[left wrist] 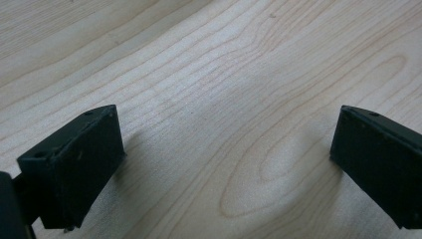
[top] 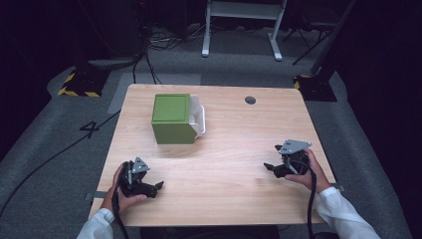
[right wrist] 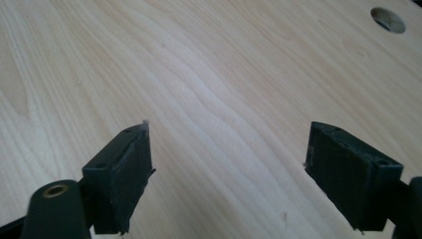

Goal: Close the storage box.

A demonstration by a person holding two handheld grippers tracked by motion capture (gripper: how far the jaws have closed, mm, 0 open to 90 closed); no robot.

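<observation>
While both the left gripper (top: 158, 186) and right gripper (top: 268, 167) rest on the worktop (top: 234, 144) with jaws spread and empty, the green box (top: 172, 118) sits well beyond them; probably light, rigid plastic, best taken by its white side handle (top: 199, 115).

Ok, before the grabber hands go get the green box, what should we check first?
1. Left gripper open with nothing between its jaws: ok.
2. Right gripper open with nothing between its jaws: ok.
3. Green box standing flat on the table: ok.
4. Bare wood between both grippers and the box: ok.
5. White part on the box's right side, a lid or an insert: cannot tell.
6. Box fits between open jaws: cannot tell, it looks wide.
</observation>
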